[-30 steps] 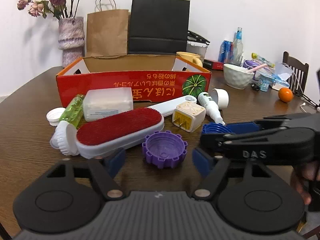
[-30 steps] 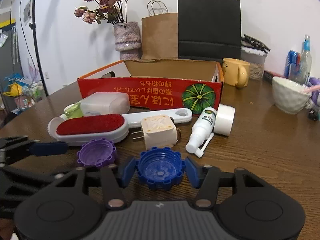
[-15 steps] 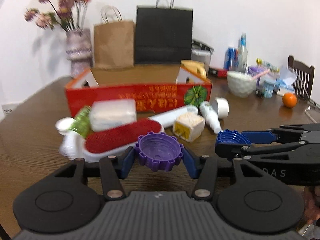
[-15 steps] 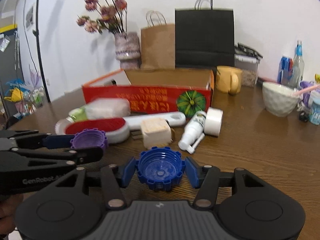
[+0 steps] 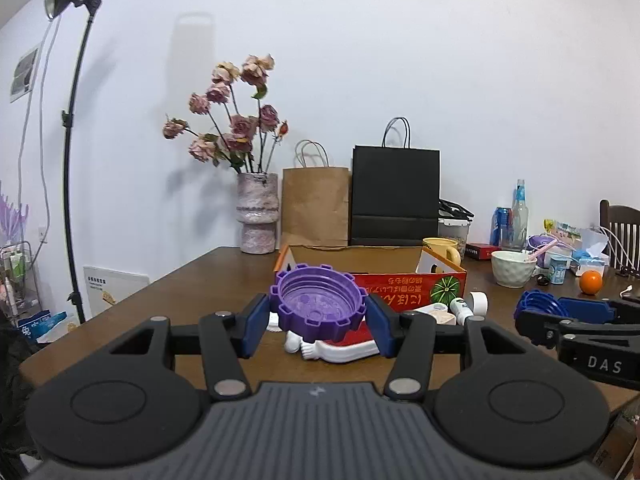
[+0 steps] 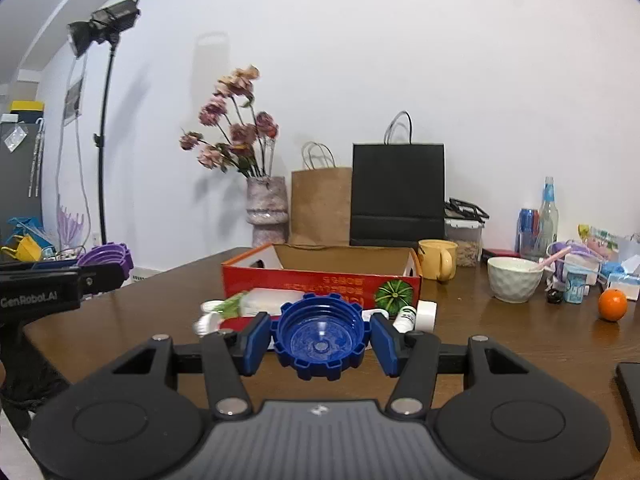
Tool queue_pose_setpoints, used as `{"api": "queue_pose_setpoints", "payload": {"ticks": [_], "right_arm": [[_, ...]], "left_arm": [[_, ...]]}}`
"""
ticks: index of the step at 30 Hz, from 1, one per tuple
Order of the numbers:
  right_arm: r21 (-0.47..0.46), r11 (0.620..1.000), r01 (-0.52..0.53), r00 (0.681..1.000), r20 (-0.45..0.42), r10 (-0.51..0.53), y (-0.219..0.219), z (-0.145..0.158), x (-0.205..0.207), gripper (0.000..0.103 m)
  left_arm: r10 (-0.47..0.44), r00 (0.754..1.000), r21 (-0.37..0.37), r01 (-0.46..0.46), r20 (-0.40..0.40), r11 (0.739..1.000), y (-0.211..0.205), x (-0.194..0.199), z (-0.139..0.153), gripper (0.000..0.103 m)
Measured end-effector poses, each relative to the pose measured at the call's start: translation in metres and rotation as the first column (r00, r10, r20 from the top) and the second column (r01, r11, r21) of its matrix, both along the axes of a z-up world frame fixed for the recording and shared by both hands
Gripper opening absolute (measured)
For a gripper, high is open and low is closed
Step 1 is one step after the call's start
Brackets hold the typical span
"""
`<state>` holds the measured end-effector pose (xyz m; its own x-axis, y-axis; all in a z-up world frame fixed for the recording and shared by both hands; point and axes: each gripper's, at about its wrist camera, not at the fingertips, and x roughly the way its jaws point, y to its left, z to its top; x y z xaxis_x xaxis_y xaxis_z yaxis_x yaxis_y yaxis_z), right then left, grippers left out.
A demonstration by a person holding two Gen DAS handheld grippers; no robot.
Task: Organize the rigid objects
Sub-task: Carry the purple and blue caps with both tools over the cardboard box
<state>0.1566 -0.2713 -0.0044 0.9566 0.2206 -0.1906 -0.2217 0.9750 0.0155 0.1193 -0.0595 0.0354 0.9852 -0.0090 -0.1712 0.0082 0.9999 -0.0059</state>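
Your left claw point(image 5: 318, 322) is clenched on the purple cap point(image 5: 319, 307), and your right claw point(image 6: 320, 340) is clenched on the blue cap point(image 6: 321, 340); both caps ride open side up, raised above the surface point(image 6: 500, 344). The likely step is carrying them to the red cardboard box point(image 6: 320, 280) on the far side of the clutter. Keep both claws level so the caps stay seated, and clear the box's near wall before lowering. The box interior looks open, though its floor is hidden. Pass over the lint brush point(image 5: 344, 350) and the white spray bottle point(image 6: 406, 316) below. Keep the claws apart, and stay left of the yellow mug point(image 6: 438, 264).
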Motion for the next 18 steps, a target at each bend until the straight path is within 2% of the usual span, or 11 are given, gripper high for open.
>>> {"api": "queue_pose_setpoints", "payload": {"ticks": [9,13,18], "right_arm": [[-0.015,1.000,-0.006,0.998,0.054,0.007,0.014,0.014,-0.037,0.054],[-0.009,1.000,-0.007,0.999,0.052,0.007,0.014,0.012,-0.029,0.054],[-0.015,1.000,0.004,0.999,0.046,-0.003,0.011,0.011,-0.001,0.054]], "left_arm": [[0.003,0.997,-0.006,-0.003,0.072,1.000,0.011,-0.038,0.010,0.054],[0.007,0.998,-0.010,-0.007,0.065,1.000,0.012,-0.032,0.009,0.054],[0.017,0.999,-0.017,-0.017,0.030,1.000,0.010,-0.002,0.012,0.054]]}}
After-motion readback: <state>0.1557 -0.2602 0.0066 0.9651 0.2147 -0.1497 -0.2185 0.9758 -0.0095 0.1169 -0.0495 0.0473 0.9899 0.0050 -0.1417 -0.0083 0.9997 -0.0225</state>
